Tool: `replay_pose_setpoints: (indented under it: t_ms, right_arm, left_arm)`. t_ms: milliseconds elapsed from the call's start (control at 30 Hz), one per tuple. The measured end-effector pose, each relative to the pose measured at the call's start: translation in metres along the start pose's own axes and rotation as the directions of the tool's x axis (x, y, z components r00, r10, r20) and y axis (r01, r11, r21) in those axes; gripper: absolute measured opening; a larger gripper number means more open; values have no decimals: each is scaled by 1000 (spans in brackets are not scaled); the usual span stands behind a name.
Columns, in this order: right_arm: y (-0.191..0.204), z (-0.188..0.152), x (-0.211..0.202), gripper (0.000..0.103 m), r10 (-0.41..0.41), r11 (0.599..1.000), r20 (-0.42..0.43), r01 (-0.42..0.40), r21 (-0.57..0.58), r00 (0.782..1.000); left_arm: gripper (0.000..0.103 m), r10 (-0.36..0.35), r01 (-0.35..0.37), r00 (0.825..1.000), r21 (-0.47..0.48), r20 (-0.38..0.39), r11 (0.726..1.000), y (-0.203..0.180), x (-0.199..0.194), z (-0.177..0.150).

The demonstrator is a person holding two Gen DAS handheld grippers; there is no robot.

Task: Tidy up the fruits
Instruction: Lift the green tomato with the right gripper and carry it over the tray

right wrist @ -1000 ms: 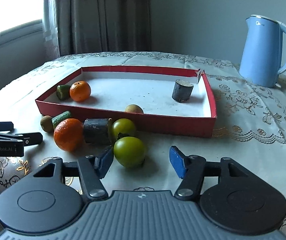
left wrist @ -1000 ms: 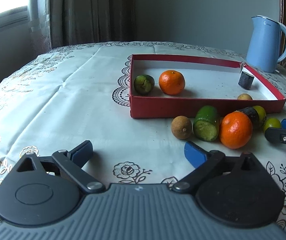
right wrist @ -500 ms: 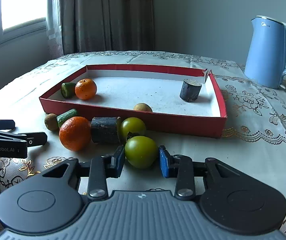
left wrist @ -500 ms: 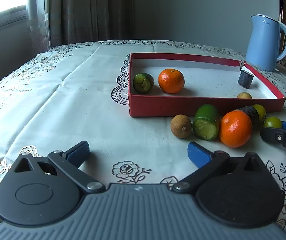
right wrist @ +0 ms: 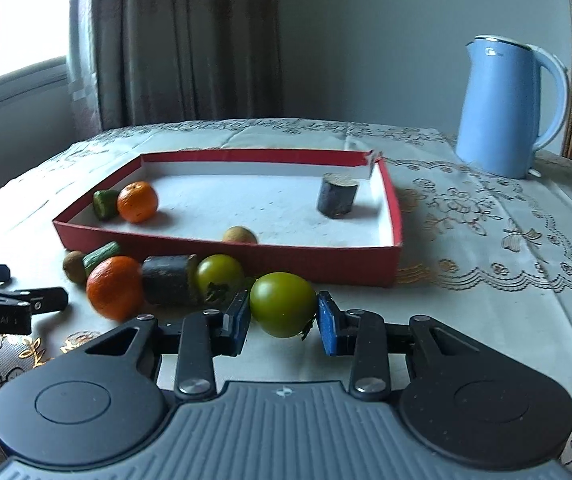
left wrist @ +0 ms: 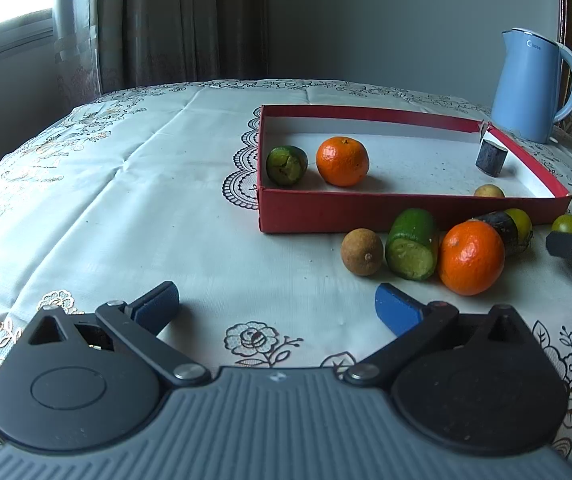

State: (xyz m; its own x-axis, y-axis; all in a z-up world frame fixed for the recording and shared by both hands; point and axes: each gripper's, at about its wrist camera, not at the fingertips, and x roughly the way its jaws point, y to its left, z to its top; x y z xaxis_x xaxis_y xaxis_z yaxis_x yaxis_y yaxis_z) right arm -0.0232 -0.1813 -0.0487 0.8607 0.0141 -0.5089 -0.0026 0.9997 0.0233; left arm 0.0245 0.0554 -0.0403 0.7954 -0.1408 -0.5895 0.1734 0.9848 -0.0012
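right gripper (right wrist: 281, 322) pinching green tomato (right wrist: 282, 309), round, no long axis; left gripper (left wrist: 275, 308) spread wide, holding nothing; two tomatoes, two oranges

Looks like a home dining room: embroidered lace tablecloth (left wrist: 165, 200) over the table, heavy curtains (left wrist: 181, 20) by a bright window (right wrist: 17, 20), blue electric kettle (right wrist: 502, 108) near the far right corner.
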Motion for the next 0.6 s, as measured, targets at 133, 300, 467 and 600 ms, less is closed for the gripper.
replay_pose_setpoints:
  t_ms: [133,300,467,600]
  right_arm:
    - [-6,2,-4,35,-12,1000,14,12,12,1000]
    - [-13,10,-13,35,-27,999,53,26,28,998]
    - [-20,20,-11,35,-49,998,73,47,29,996]
    - [-24,28,-5,35,-62,998,80,60,26,995]
  left_arm:
    - [103,0,0,1000,0,0,1000,0,0,0]
    - [103,0,0,1000,0,0,1000,0,0,0]
    - [103,0,0,1000,0,-1,1000,0,0,0]
    - [103,-1,1,1000,0,-1,1000,0,0,0]
